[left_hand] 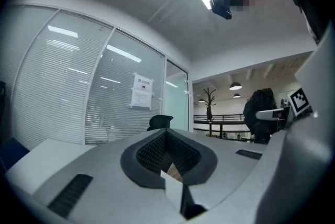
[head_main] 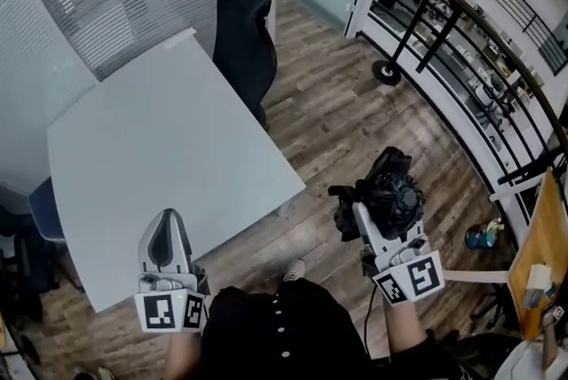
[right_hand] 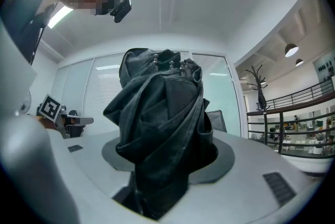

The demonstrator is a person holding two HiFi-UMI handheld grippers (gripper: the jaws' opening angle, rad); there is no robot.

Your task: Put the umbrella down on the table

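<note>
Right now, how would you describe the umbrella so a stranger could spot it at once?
Find the big pale table; off its right corner, over the wood floor, the right tool clamps the umbrella. It is a crumpled bundle of black fabric, folded shut, unlike the left tool, which holds nothing.

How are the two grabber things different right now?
The grey left gripper has its jaws shut on nothing; the grey right gripper clamps a black folded umbrella. The left gripper is over the white table's edge; the right gripper is over the wooden floor. Both carry marker cubes.
</note>
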